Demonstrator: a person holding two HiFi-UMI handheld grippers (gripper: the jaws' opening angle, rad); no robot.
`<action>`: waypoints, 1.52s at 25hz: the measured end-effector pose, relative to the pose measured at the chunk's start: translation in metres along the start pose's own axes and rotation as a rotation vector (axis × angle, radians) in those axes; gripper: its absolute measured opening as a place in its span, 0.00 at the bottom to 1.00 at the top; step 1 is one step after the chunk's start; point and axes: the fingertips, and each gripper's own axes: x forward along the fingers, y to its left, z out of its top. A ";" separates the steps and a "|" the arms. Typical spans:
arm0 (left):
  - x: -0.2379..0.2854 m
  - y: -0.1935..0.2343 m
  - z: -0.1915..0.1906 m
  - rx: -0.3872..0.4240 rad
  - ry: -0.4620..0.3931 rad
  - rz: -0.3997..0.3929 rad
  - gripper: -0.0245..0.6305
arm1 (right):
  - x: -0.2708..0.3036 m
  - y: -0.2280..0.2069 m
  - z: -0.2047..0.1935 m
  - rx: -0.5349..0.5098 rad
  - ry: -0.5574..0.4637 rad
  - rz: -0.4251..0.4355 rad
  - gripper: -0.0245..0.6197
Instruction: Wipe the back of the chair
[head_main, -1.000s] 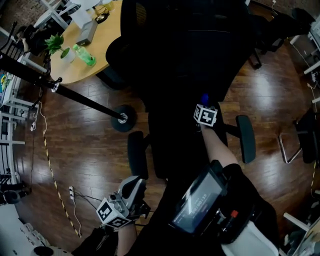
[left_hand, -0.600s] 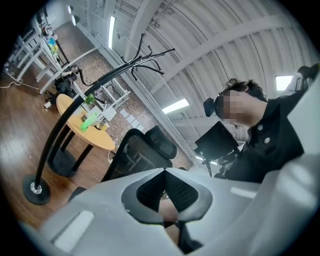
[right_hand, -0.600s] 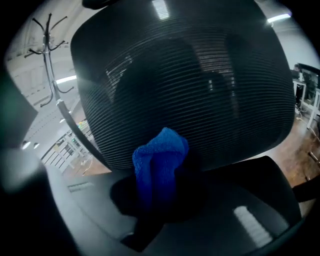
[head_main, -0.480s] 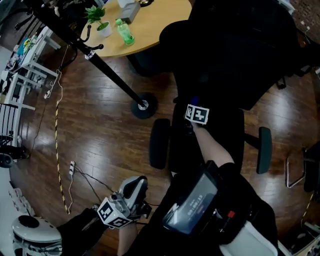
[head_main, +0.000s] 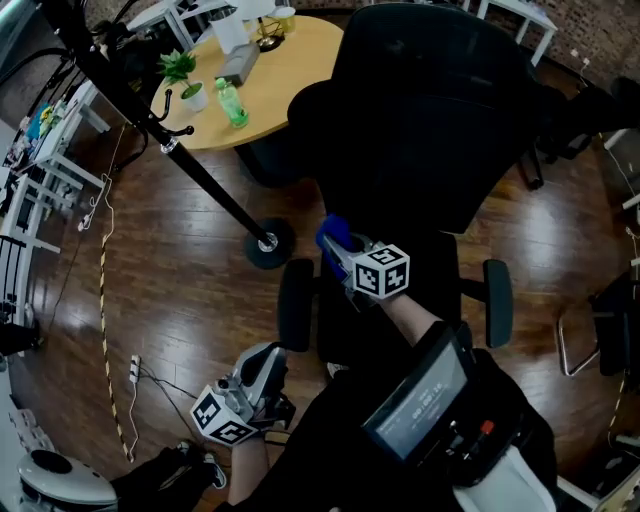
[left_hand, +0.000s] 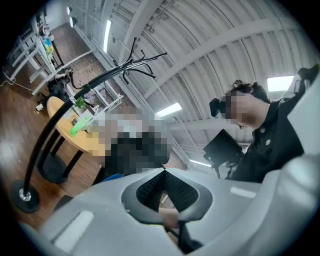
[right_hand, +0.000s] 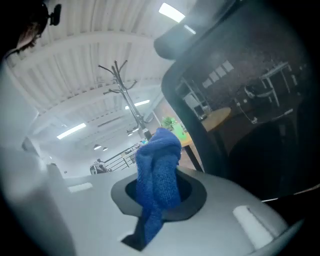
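Cloth (head_main: 333, 232) at the chair (head_main: 430, 120) back
Head view: right tongs (head_main: 340, 250) grip the cloth beside the chair's lower back; left tongs (head_main: 265, 370) low, apart. Left gripper view — tongs closed, empty. Right gripper view — cloth clenched, chair alongside.

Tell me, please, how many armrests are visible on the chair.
2: one armrest left of the chair, near the blue cloth; the other armrest on its right.

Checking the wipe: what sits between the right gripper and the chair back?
Only a blue cloth, clamped in the right gripper and sticking out toward the chair back; the right gripper view shows it.
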 end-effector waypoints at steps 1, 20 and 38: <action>0.010 -0.004 0.000 0.002 0.005 -0.026 0.04 | -0.020 0.014 0.010 -0.010 -0.021 0.027 0.09; 0.180 -0.126 -0.042 0.025 0.185 -0.560 0.04 | -0.333 0.124 0.126 -0.210 -0.456 -0.015 0.08; 0.171 -0.120 -0.032 0.045 0.147 -0.506 0.04 | -0.335 0.135 0.138 -0.156 -0.523 0.037 0.08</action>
